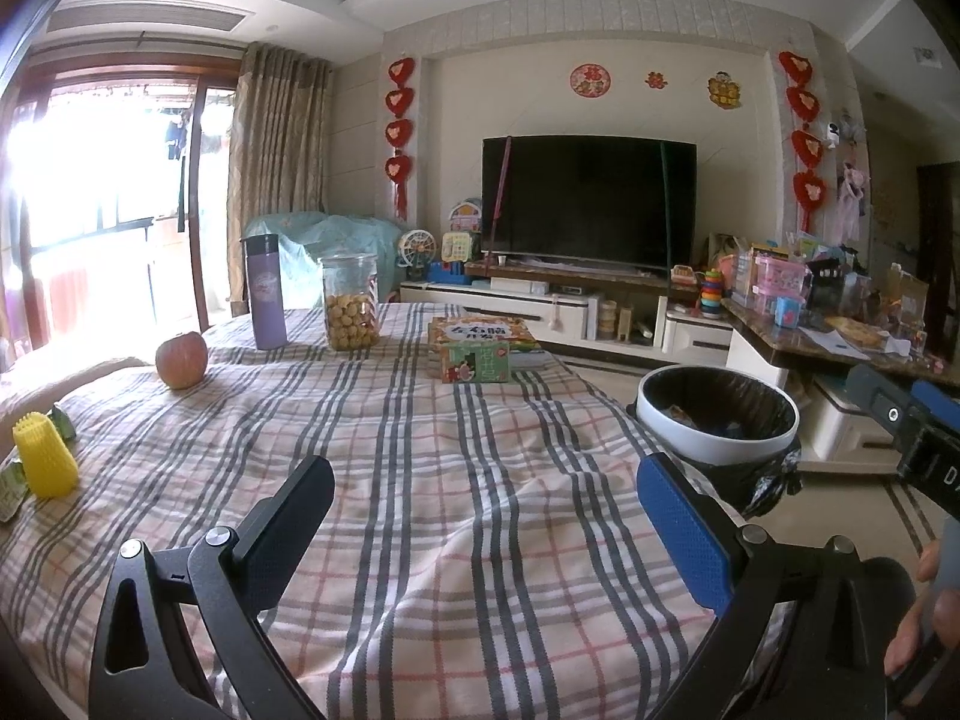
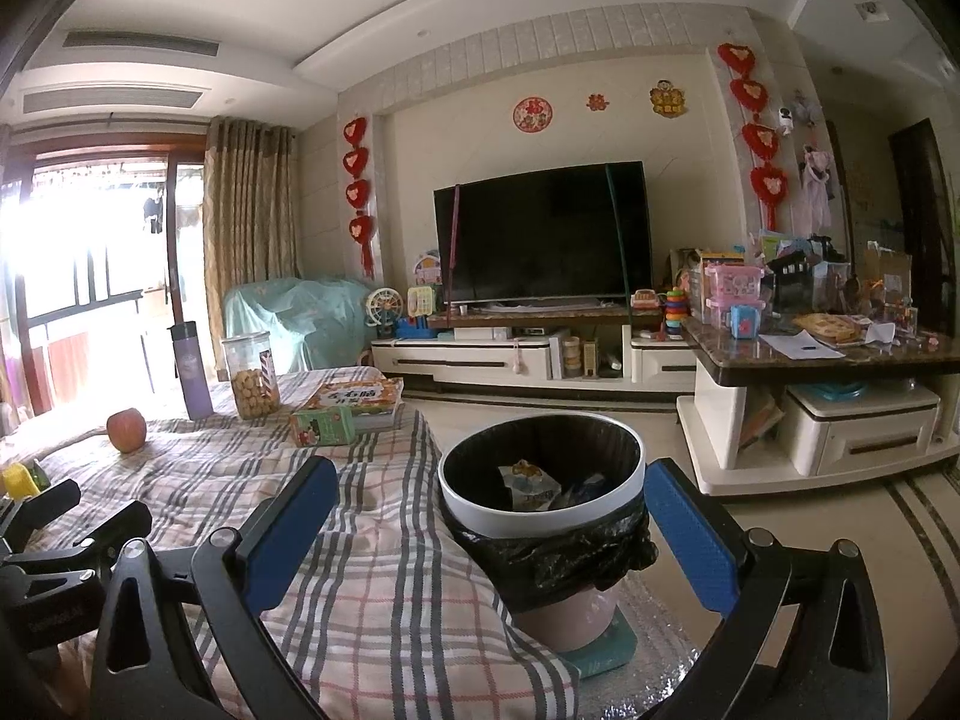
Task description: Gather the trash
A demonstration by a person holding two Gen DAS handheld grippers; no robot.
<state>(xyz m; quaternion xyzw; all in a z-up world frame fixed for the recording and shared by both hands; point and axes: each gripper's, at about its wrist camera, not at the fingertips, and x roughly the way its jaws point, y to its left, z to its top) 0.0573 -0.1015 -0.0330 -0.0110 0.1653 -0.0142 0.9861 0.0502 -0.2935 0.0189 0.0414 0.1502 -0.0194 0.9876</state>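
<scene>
A round trash bin (image 2: 540, 516) with a white rim and black liner stands upright on the floor just beside the bed (image 2: 372, 588); crumpled wrappers (image 2: 531, 483) lie inside.

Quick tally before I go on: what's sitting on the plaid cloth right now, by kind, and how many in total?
Apple: 1
Purple flask: 1
Cookie jar: 1
Book stack: 1
Green box: 1
Yellow ribbed piece: 1
Wrappers at the left edge: at least 2, partly cut off
Total: at least 8
</scene>
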